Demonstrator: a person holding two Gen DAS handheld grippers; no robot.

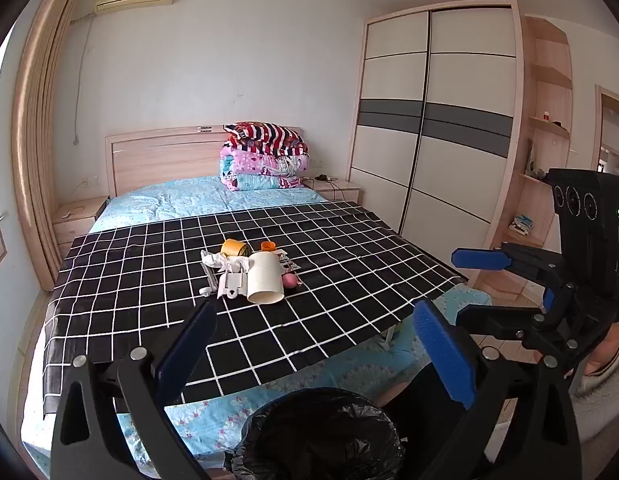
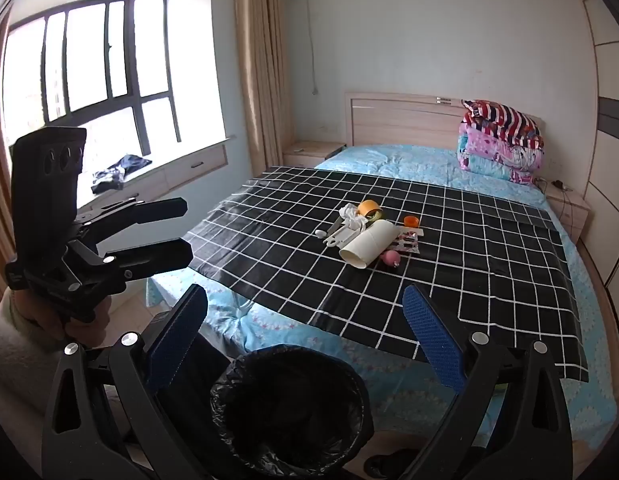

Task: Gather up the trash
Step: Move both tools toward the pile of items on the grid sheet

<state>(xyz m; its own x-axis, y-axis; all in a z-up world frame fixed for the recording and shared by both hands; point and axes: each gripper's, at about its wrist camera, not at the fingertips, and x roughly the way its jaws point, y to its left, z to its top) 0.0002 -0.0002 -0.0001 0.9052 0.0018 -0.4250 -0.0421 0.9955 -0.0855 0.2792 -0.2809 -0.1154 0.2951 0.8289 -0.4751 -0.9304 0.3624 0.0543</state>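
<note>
Both claws, left (image 1: pixel 313 344) and right (image 2: pixel 315 334), are spread and empty above the bin (image 2: pixel 289 408); the tube (image 1: pixel 264 278) looks light, stiff, best pinched across its rim

Trash pile (image 2: pixel 369 236) on checked cloth (image 2: pixel 449 280), lined bin (image 2: pixel 289 408) below wide-open right tool (image 2: pixel 305 344)

We see a bed (image 1: pixel 181 200) with a wooden headboard (image 1: pixel 165 156) against the far pale wall (image 1: pixel 229 60), a sliding wardrobe (image 1: pixel 433 120) right, and a bright bay window (image 2: pixel 93 56) left.
</note>
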